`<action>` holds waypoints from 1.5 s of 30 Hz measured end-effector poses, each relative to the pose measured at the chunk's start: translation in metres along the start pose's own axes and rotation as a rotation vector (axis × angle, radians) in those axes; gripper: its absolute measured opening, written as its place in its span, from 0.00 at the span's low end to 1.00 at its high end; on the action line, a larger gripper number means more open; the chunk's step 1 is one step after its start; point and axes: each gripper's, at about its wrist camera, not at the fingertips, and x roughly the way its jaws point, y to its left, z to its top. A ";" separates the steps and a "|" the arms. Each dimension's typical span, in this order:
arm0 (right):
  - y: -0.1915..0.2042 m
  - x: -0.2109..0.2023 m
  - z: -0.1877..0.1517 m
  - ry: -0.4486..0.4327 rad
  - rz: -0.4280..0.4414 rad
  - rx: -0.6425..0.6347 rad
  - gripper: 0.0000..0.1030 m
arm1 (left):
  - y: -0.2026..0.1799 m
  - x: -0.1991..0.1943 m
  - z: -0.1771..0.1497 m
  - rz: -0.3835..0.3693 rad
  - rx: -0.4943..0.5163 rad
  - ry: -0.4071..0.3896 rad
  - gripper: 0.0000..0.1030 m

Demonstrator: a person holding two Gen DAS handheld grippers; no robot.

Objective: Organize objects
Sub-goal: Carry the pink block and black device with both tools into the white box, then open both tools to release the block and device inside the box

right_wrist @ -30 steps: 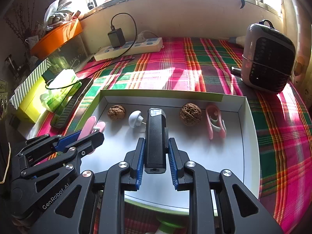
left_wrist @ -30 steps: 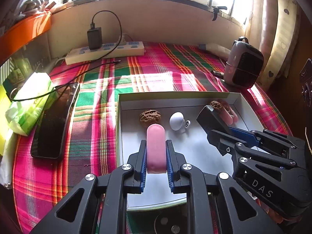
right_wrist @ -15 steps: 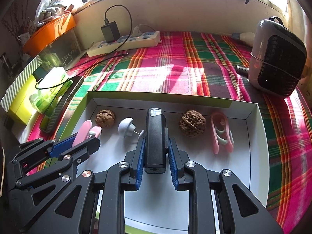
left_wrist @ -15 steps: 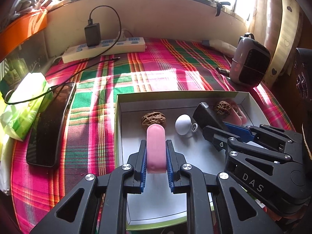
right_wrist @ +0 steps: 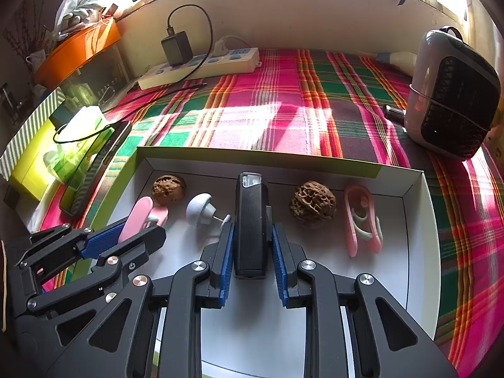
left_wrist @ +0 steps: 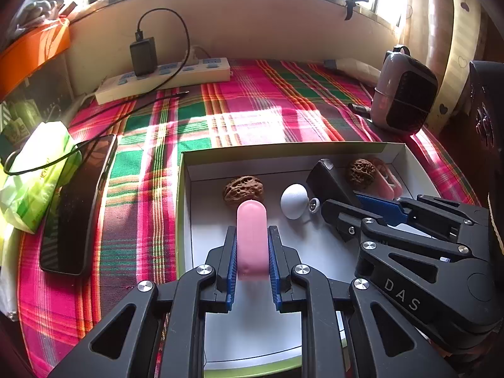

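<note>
Left wrist view: a plaid tablecloth [left_wrist: 252, 119] covers the table; on it lies a shallow white box [left_wrist: 283, 152] with green outer walls, the largest task item. Outside it, well apart, stand a small heater [left_wrist: 403, 94] and a power strip [left_wrist: 163, 78]; a phone [left_wrist: 75, 201] lies beside the box's left wall.

The left gripper [left_wrist: 252, 253] is clamped on a pink oblong case [left_wrist: 251, 236], held over the box floor just in front of a walnut [left_wrist: 243, 188]. The case looks like smooth, rigid, light plastic; judged slippery, it is best gripped across its flat sides at mid-length, as here.

The right gripper [right_wrist: 252, 245] is closed on a black rectangular device [right_wrist: 252, 223] with a clear tip, held over the box centre. It appears stiff and somewhat heavier; the grip sits at its lower half.

Smaller items on the box floor: pink nail clippers [right_wrist: 362, 220] by the right wall, a second walnut [right_wrist: 312, 204] beside them, and a white mushroom-shaped plug [right_wrist: 201, 209]. The walnuts are hard, rough and likely to roll.
</note>
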 end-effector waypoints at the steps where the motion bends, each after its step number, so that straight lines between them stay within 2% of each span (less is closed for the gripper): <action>1: 0.000 0.000 0.000 0.000 0.000 0.001 0.24 | 0.000 0.000 0.000 -0.001 0.000 0.000 0.16; 12: 0.000 0.000 0.000 -0.001 0.001 0.002 0.24 | 0.000 0.000 0.000 -0.002 -0.002 0.000 0.16; 15: 0.000 -0.002 0.000 -0.006 -0.001 0.004 0.24 | 0.000 0.000 0.000 0.001 -0.001 0.000 0.18; 17: 0.000 -0.004 0.000 -0.011 -0.002 0.008 0.24 | 0.000 0.000 0.000 -0.002 -0.001 -0.002 0.23; 25: 0.001 -0.011 -0.001 -0.024 -0.005 0.009 0.24 | 0.001 -0.003 -0.003 -0.001 -0.002 -0.002 0.24; 29: 0.001 -0.015 -0.002 -0.031 -0.007 0.008 0.26 | 0.000 -0.009 -0.005 0.013 0.000 -0.011 0.28; 35: 0.004 -0.023 -0.006 -0.044 -0.005 0.006 0.29 | 0.002 -0.018 -0.008 0.019 -0.010 -0.018 0.29; 38: 0.005 -0.028 -0.008 -0.051 -0.005 0.005 0.29 | -0.001 -0.026 -0.010 0.049 0.013 -0.042 0.29; 45: 0.009 -0.042 -0.014 -0.074 -0.004 0.006 0.29 | -0.003 -0.042 -0.014 0.037 0.010 -0.065 0.29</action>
